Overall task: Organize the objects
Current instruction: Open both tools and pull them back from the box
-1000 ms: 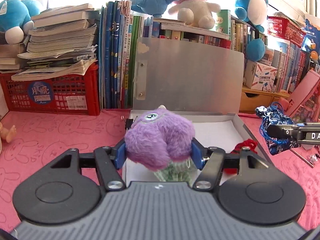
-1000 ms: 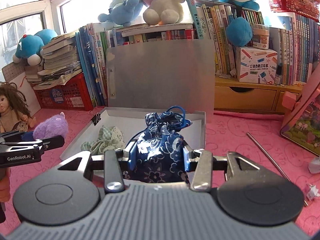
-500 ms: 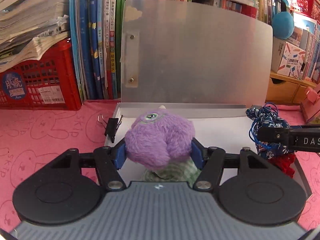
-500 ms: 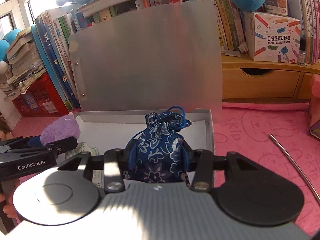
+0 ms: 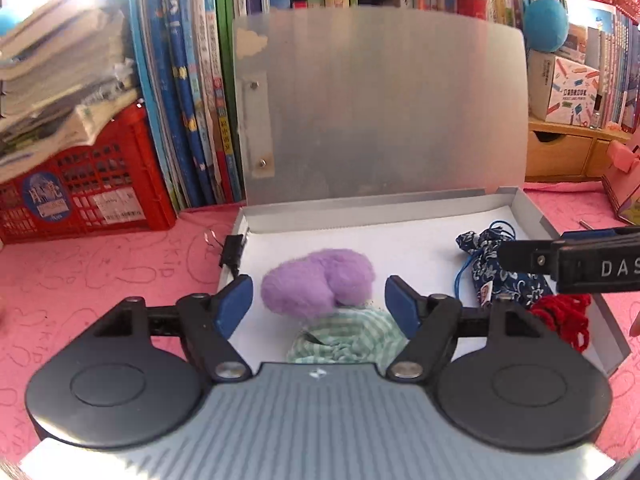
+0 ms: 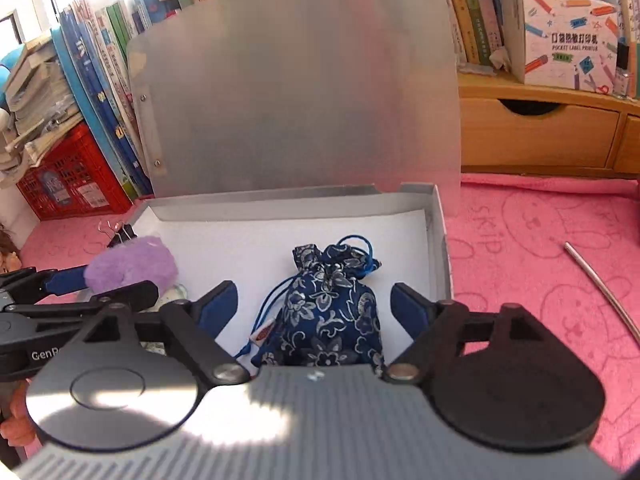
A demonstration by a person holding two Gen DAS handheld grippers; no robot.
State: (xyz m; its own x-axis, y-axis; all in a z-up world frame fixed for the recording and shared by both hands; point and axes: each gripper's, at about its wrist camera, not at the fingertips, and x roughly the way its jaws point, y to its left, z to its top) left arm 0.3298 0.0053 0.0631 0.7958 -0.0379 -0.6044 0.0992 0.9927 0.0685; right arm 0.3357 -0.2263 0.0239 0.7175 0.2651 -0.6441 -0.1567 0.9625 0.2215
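A purple plush toy [image 5: 316, 280] lies on the white floor of the open grey box [image 5: 360, 210], between the spread fingers of my open left gripper [image 5: 319, 300]. It also shows in the right wrist view [image 6: 130, 264]. A blue floral drawstring pouch [image 6: 328, 312] lies in the box between the spread fingers of my open right gripper [image 6: 314, 304]; it also shows in the left wrist view [image 5: 496, 268]. A green checked cloth [image 5: 348, 340] and a red yarn piece [image 5: 564, 316] lie in the box too.
The box lid [image 5: 380, 108] stands upright at the back. A black binder clip [image 5: 232, 248] sits on the box's left wall. A red crate [image 5: 80, 192] and books stand behind left. A metal rod [image 6: 604, 284] lies on the pink cloth at right, before wooden drawers [image 6: 540, 128].
Both grippers have opened and let go: the purple plush and the blue pouch now lie in the box. Both grippers have moved closer over the box.
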